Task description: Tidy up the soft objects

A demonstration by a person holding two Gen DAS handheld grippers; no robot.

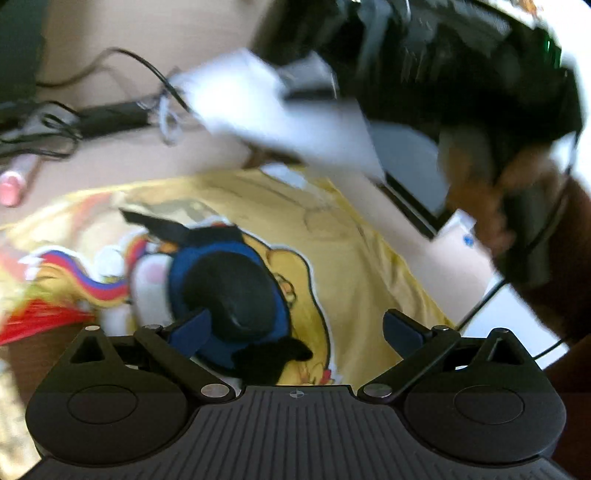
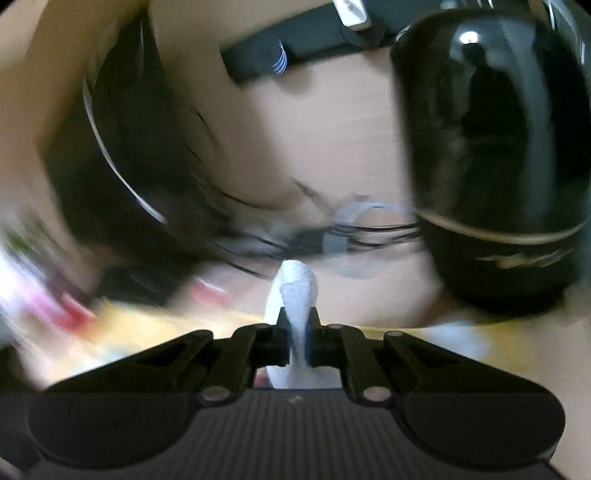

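The left gripper (image 1: pixel 297 326) has its jaws spread wide; the right gripper (image 2: pixel 298 332) has its jaws pinched nearly together.

Soft yellow printed cloth (image 1: pixel 332 236) is lying matt; the white cloth (image 2: pixel 297 295) is looking finely textured, the black helmet (image 2: pixel 491 147) gleaming glossy.

A light tan table (image 1: pixel 207 33) carries the clutter. At its far left, thin black cables (image 1: pixel 44 125) tangle beside a black power brick (image 1: pixel 110 116). A pink tube-like item (image 1: pixel 14 181) lies at the left edge, too blurred to name. On the right side sits a dark-framed flat device (image 1: pixel 413 181). In the right wrist view, a glossy black helmet (image 2: pixel 495 155) stands far right, with a long black bar (image 2: pixel 295 55) lying beyond it.
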